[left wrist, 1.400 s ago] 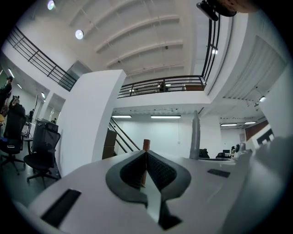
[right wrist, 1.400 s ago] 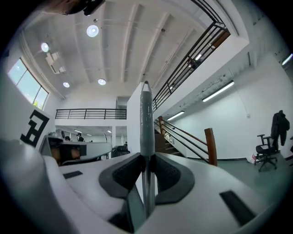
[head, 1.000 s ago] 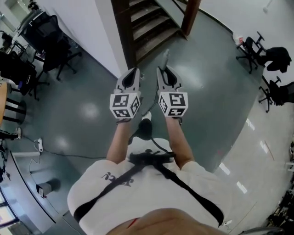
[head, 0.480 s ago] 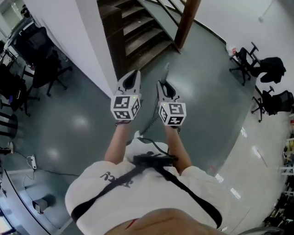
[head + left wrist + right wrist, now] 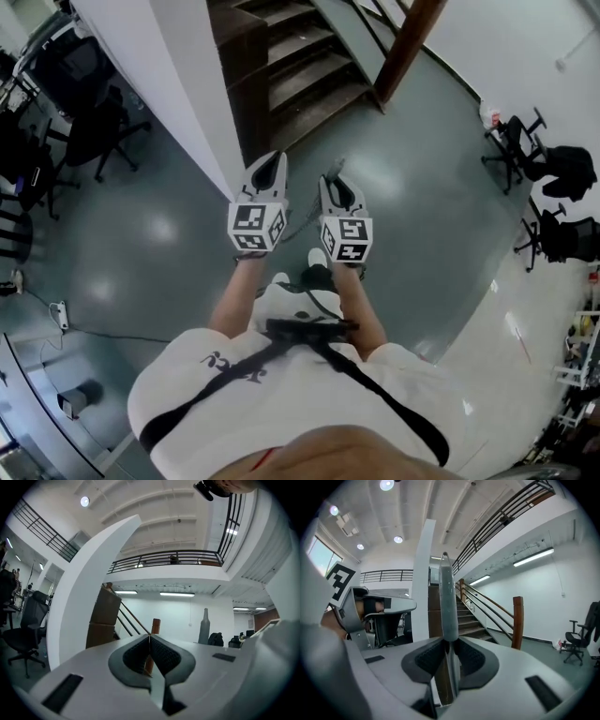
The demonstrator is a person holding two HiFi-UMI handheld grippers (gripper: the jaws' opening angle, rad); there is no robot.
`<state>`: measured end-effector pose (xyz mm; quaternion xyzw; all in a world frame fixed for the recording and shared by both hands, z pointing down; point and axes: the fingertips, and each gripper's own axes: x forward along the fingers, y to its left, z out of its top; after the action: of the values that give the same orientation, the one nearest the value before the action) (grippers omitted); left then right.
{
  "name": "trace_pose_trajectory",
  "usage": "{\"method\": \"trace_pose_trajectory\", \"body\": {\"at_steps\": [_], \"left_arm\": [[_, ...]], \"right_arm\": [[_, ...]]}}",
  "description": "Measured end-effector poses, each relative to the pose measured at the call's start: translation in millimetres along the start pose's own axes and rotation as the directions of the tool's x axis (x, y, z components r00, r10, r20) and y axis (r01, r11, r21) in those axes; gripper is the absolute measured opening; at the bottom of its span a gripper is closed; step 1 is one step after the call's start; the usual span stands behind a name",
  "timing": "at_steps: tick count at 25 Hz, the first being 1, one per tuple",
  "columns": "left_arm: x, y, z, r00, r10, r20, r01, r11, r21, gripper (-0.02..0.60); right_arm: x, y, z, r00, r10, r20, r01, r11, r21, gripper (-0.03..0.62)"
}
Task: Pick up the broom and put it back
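Observation:
The broom shows as a grey handle (image 5: 446,597) standing upright between the pads of my right gripper (image 5: 447,644), which is shut on it. In the head view the handle's tip (image 5: 337,168) pokes out just past the right gripper (image 5: 331,180); the brush end is hidden. In the left gripper view the same handle's top (image 5: 205,626) rises at the right. My left gripper (image 5: 272,159) is held beside the right one, its pads (image 5: 161,654) meeting with nothing between them. Both grippers point towards the staircase (image 5: 291,66).
A white pillar (image 5: 178,84) stands just left of the stairs, and a wooden newel post (image 5: 408,42) at their right. Office chairs stand at the left (image 5: 89,122) and the right (image 5: 534,159). A cable with a power strip (image 5: 61,314) lies on the grey floor.
The person has walked closer to the pillar and the stairs. Both grippers moved along together and sank a little. The broom handle stays in the right gripper.

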<state>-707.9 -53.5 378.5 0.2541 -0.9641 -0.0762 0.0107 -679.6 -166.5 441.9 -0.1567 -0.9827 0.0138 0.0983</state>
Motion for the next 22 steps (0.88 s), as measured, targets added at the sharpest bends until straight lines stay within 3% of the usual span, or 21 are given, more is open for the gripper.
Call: {"method": "trace_pose_trajectory", "body": {"at_steps": [6,13,22], "left_arm": [[18,49,-34,0.988,0.151,-0.032,-0.152,0.988,-0.014,0.014],[17,106,-85,0.938,0.325,-0.119,-0.332,0.942,-0.045,0.014],[-10,161,-160,0.877,0.426,-0.223,-0.461,0.876,-0.140,0.014]], "right_arm": [[61,6,-25,0.989,0.136,-0.050,-0.137,0.991,-0.012,0.097],[124,20,-75,0.945,0.270,-0.183,-0.272,0.962,0.015,0.097],[176,52,-171,0.874,0.315,-0.370,-0.337,0.941,0.006,0.097]]}}
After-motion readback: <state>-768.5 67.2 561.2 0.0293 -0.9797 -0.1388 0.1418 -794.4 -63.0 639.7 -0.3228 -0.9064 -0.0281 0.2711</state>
